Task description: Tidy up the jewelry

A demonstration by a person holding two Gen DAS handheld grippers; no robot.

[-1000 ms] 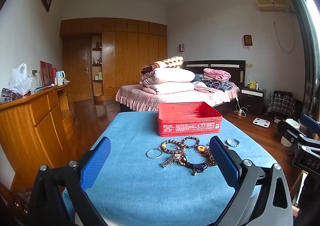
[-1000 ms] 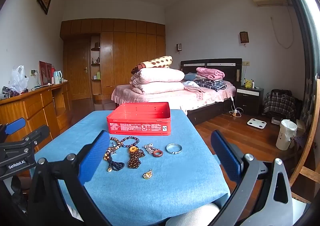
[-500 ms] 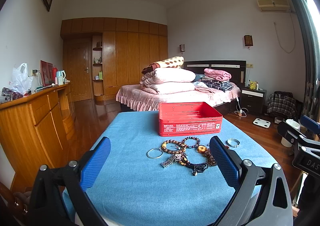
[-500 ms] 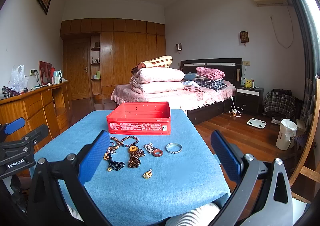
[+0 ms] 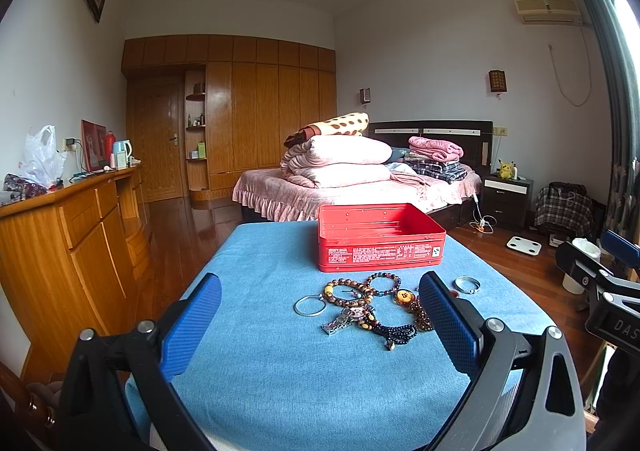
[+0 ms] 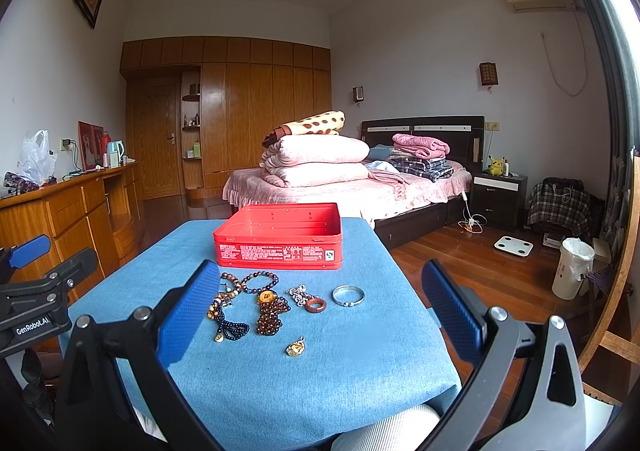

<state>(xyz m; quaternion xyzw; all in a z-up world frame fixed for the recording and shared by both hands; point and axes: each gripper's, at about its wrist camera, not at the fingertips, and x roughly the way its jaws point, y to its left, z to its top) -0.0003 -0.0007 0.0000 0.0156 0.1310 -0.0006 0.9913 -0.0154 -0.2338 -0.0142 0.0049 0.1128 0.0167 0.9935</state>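
An open red tin box (image 5: 380, 237) stands at the far side of a blue-clothed table (image 5: 280, 371); it also shows in the right wrist view (image 6: 279, 237). In front of it lies loose jewelry: a thin silver hoop (image 5: 308, 305), bead bracelets (image 5: 347, 291), a dark bead strand (image 5: 394, 331), a silver bangle (image 6: 348, 296), a red ring (image 6: 315, 305), a silver chain (image 6: 298, 293) and a gold pendant (image 6: 296, 347). My left gripper (image 5: 320, 325) is open and empty, short of the pile. My right gripper (image 6: 320, 315) is open and empty, also short of it.
A wooden dresser (image 5: 60, 243) runs along the left. A bed (image 5: 360, 183) with stacked bedding stands behind the table. The table's right edge (image 6: 420, 311) drops to a wooden floor with a white bin (image 6: 572, 267).
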